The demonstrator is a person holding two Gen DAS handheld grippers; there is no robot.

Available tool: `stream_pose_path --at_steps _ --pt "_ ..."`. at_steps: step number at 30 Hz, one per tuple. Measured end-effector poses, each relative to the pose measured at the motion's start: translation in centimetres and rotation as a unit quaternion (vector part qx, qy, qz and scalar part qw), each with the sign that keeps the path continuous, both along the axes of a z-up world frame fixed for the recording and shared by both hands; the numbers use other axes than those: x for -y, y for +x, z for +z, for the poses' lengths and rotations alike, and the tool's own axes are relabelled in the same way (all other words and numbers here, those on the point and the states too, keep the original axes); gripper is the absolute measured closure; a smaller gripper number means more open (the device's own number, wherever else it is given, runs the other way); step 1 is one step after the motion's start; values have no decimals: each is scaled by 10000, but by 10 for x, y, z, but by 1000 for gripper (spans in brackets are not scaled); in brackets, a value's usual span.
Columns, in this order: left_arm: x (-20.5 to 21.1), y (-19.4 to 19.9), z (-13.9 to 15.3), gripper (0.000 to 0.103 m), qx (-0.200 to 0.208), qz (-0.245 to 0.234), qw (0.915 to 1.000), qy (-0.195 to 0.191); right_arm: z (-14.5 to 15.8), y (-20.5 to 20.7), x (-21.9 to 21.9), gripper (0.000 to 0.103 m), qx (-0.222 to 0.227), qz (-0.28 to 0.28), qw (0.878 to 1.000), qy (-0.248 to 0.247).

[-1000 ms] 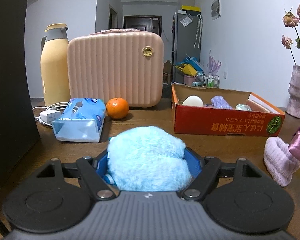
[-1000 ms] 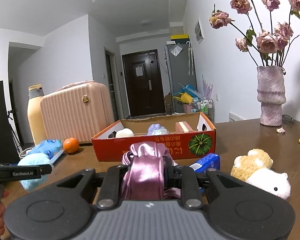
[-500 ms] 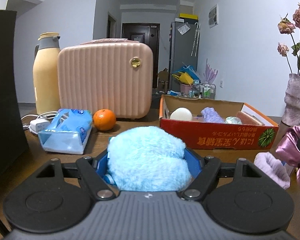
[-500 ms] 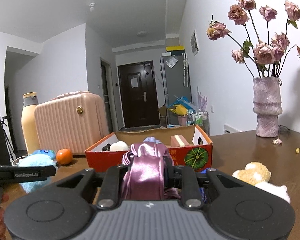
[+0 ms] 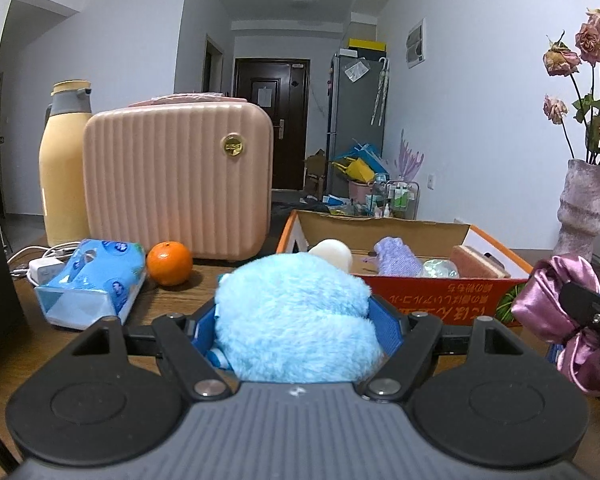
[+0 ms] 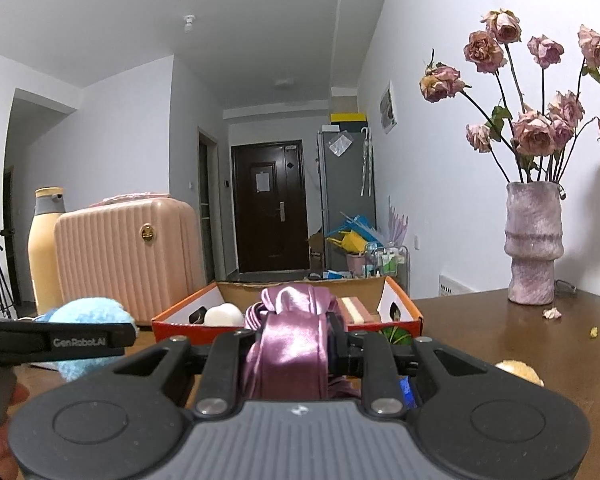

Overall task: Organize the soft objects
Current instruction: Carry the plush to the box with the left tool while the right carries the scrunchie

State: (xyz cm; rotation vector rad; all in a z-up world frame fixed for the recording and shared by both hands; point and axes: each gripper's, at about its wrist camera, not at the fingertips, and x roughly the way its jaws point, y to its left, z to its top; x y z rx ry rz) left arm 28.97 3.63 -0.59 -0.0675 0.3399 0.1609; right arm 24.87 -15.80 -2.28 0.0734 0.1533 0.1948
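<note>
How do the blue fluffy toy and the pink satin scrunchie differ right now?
The blue fluffy toy is furry and matte; the pink satin scrunchie is smooth, shiny and folded. The toy bulges past the left gripper; the scrunchie sits narrow in the right gripper. Both are clamped, near the cardboard box.

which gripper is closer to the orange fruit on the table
Left. The left gripper, holding a fluffy blue plush, is just right of the orange fruit; the right gripper is farther right.
</note>
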Motion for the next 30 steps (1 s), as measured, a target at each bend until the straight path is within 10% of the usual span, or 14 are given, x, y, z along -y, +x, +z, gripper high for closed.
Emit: stream_pose_path --at_steps 30 --pt "16 61 13 26 247 144 9992 -289 3 61 -6 81 172 -28 9998 58"
